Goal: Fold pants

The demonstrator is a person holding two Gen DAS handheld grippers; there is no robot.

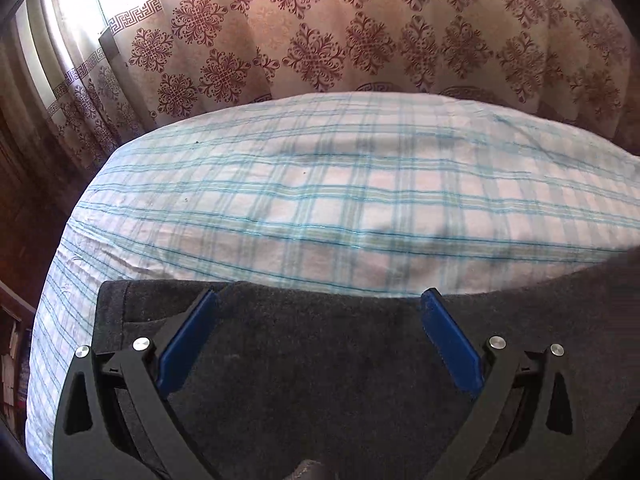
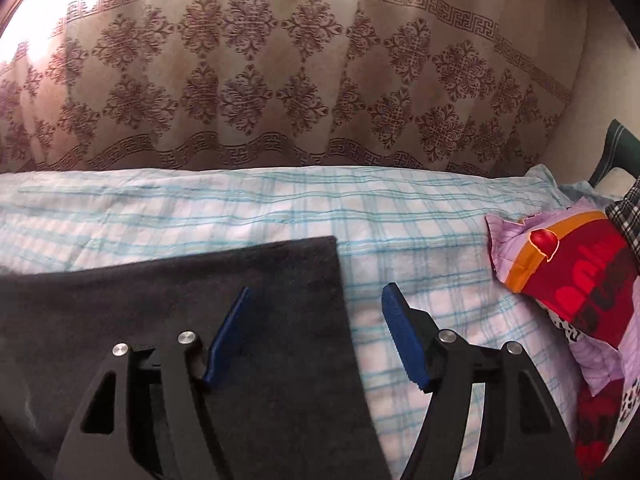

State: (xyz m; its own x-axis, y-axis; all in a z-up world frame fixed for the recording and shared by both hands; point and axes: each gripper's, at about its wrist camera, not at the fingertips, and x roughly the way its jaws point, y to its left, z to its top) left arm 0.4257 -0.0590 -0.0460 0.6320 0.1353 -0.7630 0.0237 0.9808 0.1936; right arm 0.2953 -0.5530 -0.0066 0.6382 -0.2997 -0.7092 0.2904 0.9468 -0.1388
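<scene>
Dark grey pants [image 1: 320,360] lie flat on a bed with a blue-and-white checked sheet [image 1: 320,200]. In the left wrist view my left gripper [image 1: 320,296] is open, its blue fingers spread over the pants near their far edge, with the left corner of the fabric just beyond the left finger. In the right wrist view my right gripper [image 2: 316,292] is open above the right edge of the pants [image 2: 180,320]; its left finger [image 2: 226,336] is over the fabric and its right finger [image 2: 404,340] is over the sheet [image 2: 400,220].
A patterned beige curtain [image 1: 360,32] hangs behind the bed [image 2: 280,80]. A red, orange and lilac pillow [image 2: 576,288] lies at the right on the bed, with a checked cloth [image 2: 628,216] beside it. Dark wooden furniture [image 1: 24,208] stands left of the bed.
</scene>
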